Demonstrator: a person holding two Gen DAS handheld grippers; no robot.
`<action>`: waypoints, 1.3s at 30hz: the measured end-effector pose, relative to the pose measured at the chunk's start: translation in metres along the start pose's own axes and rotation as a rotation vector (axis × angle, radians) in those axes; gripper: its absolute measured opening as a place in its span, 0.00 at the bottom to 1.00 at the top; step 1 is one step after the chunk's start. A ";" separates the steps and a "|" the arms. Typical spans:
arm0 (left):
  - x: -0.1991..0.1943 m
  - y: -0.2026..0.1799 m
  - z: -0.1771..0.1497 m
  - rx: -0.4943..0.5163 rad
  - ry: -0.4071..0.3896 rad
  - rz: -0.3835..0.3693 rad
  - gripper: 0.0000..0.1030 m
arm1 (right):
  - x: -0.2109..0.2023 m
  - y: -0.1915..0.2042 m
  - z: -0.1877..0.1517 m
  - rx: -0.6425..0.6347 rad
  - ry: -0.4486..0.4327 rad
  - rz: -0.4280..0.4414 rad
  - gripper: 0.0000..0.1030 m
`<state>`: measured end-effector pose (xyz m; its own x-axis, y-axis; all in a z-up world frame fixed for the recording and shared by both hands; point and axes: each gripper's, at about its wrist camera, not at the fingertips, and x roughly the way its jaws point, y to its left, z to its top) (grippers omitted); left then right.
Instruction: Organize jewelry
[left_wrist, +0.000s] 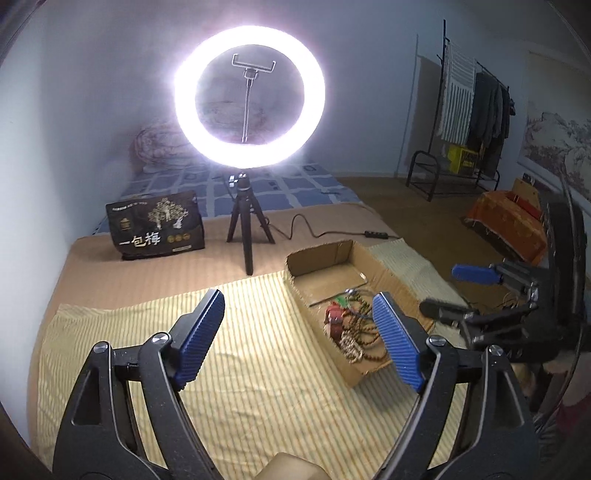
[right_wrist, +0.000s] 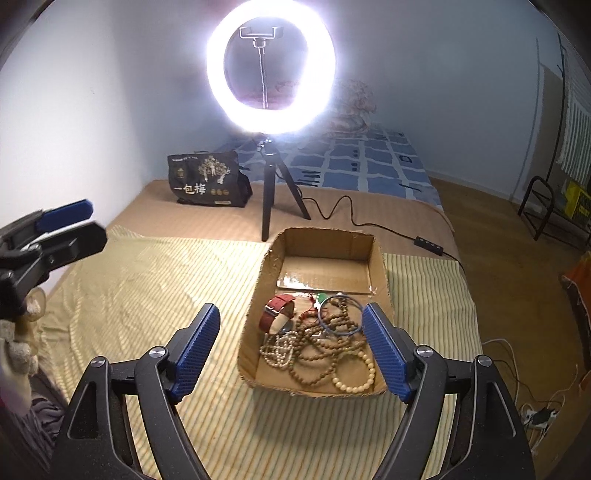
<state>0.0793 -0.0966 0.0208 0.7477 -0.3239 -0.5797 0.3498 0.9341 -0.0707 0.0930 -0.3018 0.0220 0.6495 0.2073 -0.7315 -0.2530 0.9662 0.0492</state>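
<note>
A shallow cardboard box (right_wrist: 380, 258) sits on a yellow striped cloth (right_wrist: 147, 295) on the bed. In its near half lie a red-strapped watch (right_wrist: 275, 312), brown bead strands (right_wrist: 325, 343), a cream bead bracelet (right_wrist: 354, 376), a pale pearl strand (right_wrist: 277, 350) and a blue ring bangle (right_wrist: 341, 314). My right gripper (right_wrist: 291, 350) is open and empty, just above the box's near left corner. My left gripper (left_wrist: 299, 332) is open and empty over the cloth, left of the box (left_wrist: 321, 254). The jewelry (left_wrist: 351, 325) shows beside its right finger.
A lit ring light on a black tripod (right_wrist: 269, 192) stands behind the box, its cable (right_wrist: 369, 221) running right. A black printed bag (right_wrist: 207, 181) sits at the back left. A clothes rack (left_wrist: 469, 125) stands across the floor. The other gripper shows at right (left_wrist: 465, 291).
</note>
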 end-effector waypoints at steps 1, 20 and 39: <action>0.000 0.001 -0.003 0.000 0.006 0.000 0.82 | -0.001 0.001 -0.001 0.000 -0.003 -0.001 0.77; 0.002 -0.011 -0.030 0.073 0.020 0.092 0.99 | 0.002 0.005 -0.009 0.024 -0.018 -0.034 0.77; 0.007 -0.011 -0.034 0.102 0.060 0.131 0.99 | 0.007 0.005 -0.012 0.045 0.003 -0.110 0.77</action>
<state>0.0617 -0.1038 -0.0104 0.7565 -0.1882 -0.6263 0.3095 0.9467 0.0894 0.0879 -0.2969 0.0094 0.6697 0.0992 -0.7360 -0.1477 0.9890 -0.0011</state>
